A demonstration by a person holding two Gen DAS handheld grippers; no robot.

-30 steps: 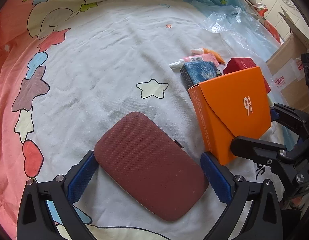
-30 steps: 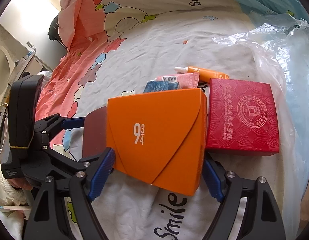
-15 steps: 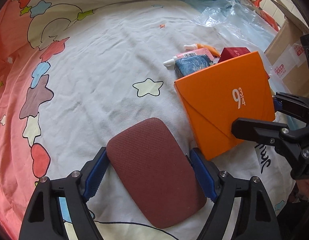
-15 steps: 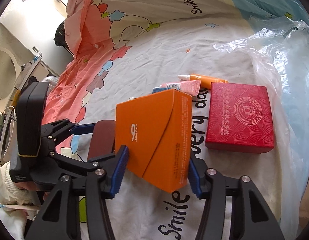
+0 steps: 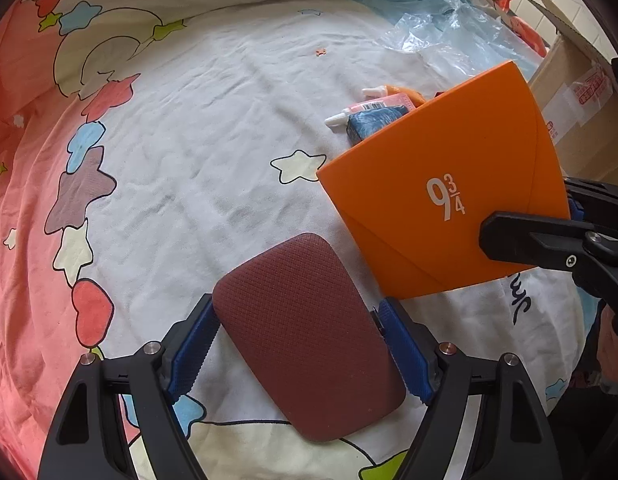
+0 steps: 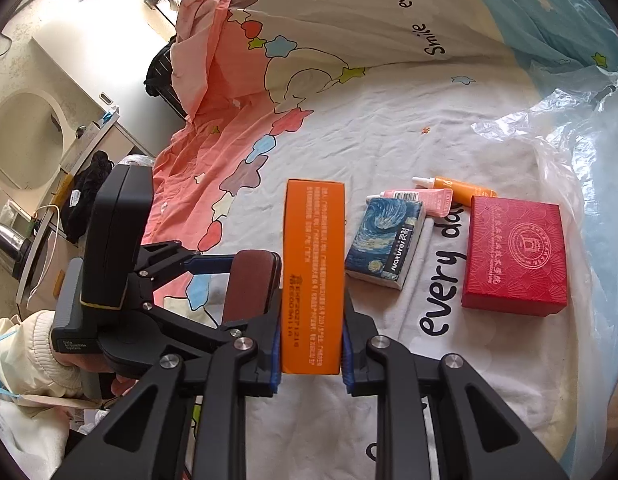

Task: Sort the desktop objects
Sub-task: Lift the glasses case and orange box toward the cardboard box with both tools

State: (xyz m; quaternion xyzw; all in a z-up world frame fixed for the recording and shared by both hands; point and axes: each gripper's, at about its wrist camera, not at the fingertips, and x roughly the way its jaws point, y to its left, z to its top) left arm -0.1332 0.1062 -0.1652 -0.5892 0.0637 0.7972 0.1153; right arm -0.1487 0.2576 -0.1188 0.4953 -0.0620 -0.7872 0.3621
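Left wrist view: orange box [image 5: 441,200] hides most of the tissue pack [image 5: 371,127].

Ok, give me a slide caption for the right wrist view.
Right tongs clamp the orange box upright over the bedsheet, beside a tissue pack and red box.

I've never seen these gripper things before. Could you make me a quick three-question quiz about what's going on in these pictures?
1. True or false: the right gripper is clamped on the orange box.
2. What lies between the left gripper's pads? A) maroon case B) red box C) tissue pack
3. Fill in: two tubes lie on the printed ____.

Key: 1 true; 2 A; 3 bedsheet.
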